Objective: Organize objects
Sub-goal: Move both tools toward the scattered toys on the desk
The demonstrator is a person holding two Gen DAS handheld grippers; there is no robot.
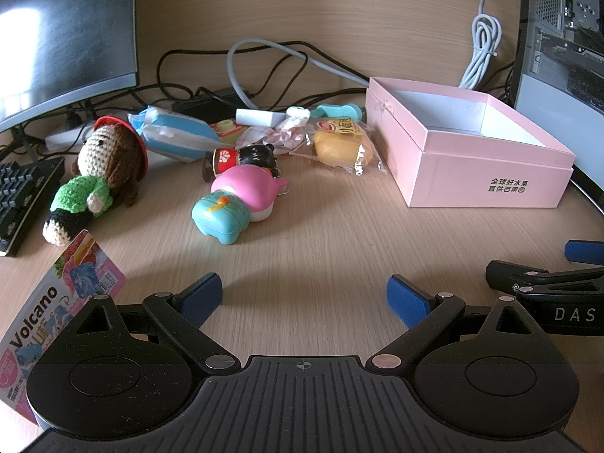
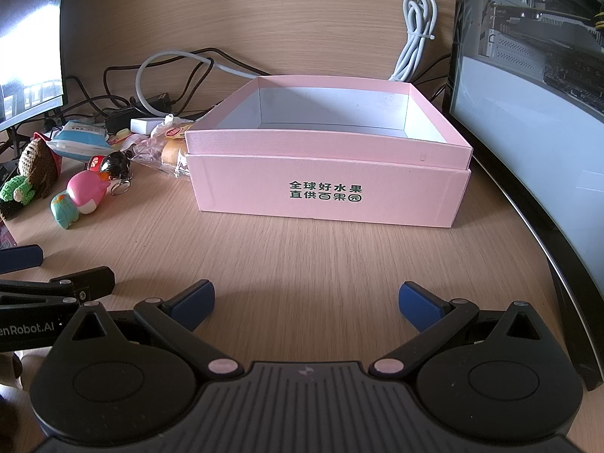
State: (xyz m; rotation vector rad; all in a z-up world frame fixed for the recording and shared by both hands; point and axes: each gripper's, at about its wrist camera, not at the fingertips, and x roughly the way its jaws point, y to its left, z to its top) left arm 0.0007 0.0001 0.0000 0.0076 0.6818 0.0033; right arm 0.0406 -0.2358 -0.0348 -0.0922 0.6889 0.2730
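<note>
Pink card makes up the open box (image 2: pixel 328 192), which sits straight ahead of the right gripper (image 2: pixel 306 302) and ahead and to the right of the left gripper (image 1: pixel 304 298); its inside looks bare as far as either view reaches, though the near wall hides part of the floor. Both grippers hover over bare table (image 1: pixel 321 234) with their jaws spread wide and nothing between the blue pads. Ahead and to the left of the left gripper lies the clutter to be sorted. The crochet doll (image 1: pixel 96 173) is soft and light, likely best pinched across its green body. The pink and teal toy (image 1: pixel 234 204), straight ahead, looks like smooth hard plastic, so it may slip; I would take it across the narrower teal end. Behind it a small black-haired figure (image 1: pixel 245 158) carries a key ring. The wrapped bun (image 1: pixel 341 143) in crinkly film is squashy and should be taken gently, by the body rather than the loose seal. A tissue pack (image 1: pixel 177 136) would yield under a squeeze. A "Volcano" snack packet (image 1: pixel 56 302) lies partly hidden behind the left gripper's finger and cut by the frame edge. Small items at the back among the cables (image 1: pixel 264 60) overlap too much to name.
</note>
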